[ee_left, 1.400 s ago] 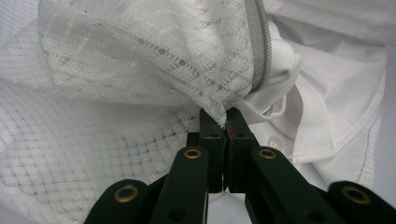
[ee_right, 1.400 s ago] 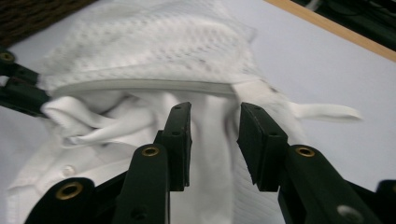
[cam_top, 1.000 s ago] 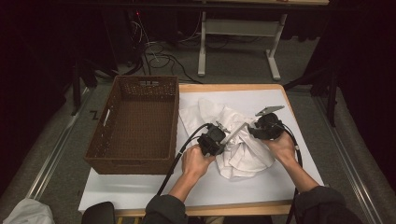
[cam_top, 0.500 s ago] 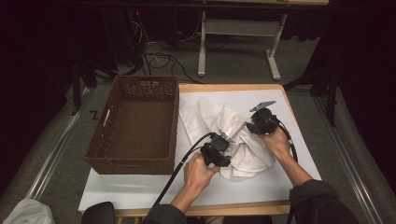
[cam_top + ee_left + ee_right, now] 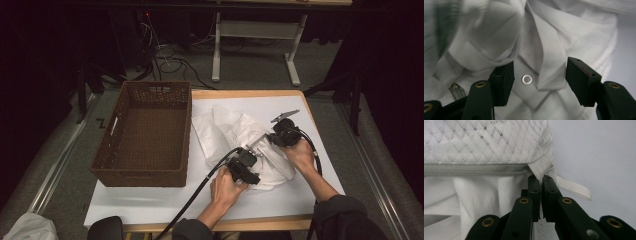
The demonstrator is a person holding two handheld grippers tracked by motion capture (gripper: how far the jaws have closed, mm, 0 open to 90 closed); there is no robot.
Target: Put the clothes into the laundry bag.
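The right gripper (image 5: 540, 180) is pinching the mesh bag's (image 5: 486, 140) corner while the spread left gripper (image 5: 537, 75) is hovering over the white shirt (image 5: 554, 42), its button (image 5: 527, 79) at twelve o'clock.

The right gripper (image 5: 540, 178) has its two black jaws pressed together on the corner of a white mesh bag (image 5: 486, 141), just beside the end of its grey zipper (image 5: 474, 169). A white strap loop (image 5: 574, 187) hangs beside the jaws. White cloth (image 5: 486, 195) lies under the bag on the pale table (image 5: 596, 150).
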